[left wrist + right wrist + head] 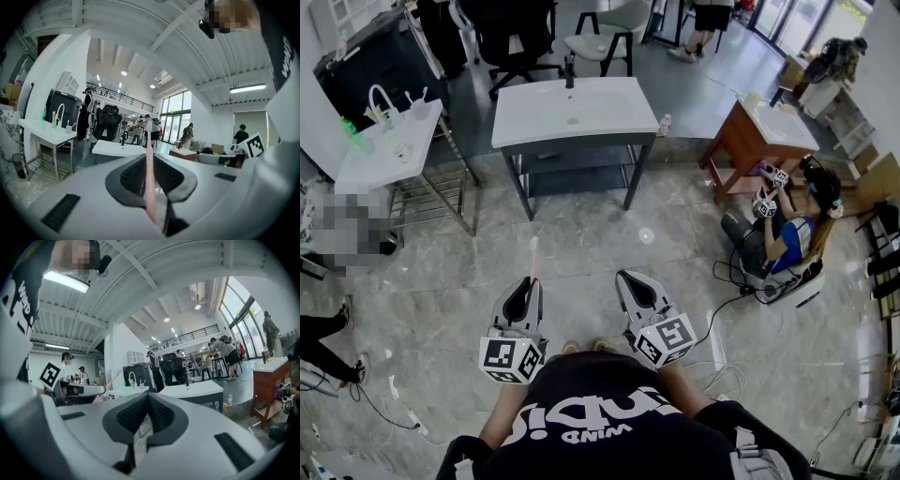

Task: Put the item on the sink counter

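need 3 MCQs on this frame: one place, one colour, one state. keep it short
1. Where is the white sink counter?
A) ahead, beyond both grippers
B) behind the person
C) directly under the left gripper

2. What colour is the thin stick in the left gripper?
A) green
B) pink
C) black

3. How do the right gripper jaws stand?
A) shut on a bottle
B) wide apart
C) together, nothing between them

Key: 1A, the head view shows it well past the jaw tips. 2B, the left gripper view shows a pink stick clamped between the pads. 3C, the right gripper view shows the pads meeting with nothing between them.
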`<state>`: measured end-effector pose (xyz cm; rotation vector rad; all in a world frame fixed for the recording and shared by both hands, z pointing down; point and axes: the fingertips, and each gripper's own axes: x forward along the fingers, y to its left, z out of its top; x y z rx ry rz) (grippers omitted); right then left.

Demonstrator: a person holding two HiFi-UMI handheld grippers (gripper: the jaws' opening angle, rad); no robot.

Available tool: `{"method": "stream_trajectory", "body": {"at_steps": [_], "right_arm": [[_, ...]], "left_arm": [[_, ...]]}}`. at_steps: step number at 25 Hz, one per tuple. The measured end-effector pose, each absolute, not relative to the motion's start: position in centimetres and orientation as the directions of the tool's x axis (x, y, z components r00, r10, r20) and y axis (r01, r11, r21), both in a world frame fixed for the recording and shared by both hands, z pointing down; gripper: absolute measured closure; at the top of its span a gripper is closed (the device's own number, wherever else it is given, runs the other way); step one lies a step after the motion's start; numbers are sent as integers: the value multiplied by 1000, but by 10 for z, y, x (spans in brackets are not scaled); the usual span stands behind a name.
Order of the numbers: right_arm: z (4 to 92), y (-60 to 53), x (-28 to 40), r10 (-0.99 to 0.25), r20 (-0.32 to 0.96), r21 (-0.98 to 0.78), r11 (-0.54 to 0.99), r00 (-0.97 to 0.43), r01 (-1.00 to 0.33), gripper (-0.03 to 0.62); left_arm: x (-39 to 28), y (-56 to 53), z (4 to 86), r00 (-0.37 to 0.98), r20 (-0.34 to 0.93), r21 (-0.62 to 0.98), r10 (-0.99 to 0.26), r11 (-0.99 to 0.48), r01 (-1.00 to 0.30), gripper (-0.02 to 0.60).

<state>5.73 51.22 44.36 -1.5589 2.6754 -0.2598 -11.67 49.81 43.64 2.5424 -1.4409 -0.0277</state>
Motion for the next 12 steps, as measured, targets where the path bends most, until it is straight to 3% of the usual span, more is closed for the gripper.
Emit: {"method": "stream_trajectory", "body": {"at_steps": [12], "right_arm": [[435, 506, 63, -860, 33, -178, 497, -510, -849, 576]], "left_arm": [[-109, 488, 435, 515, 100, 187, -851, -492, -850, 518]]}}
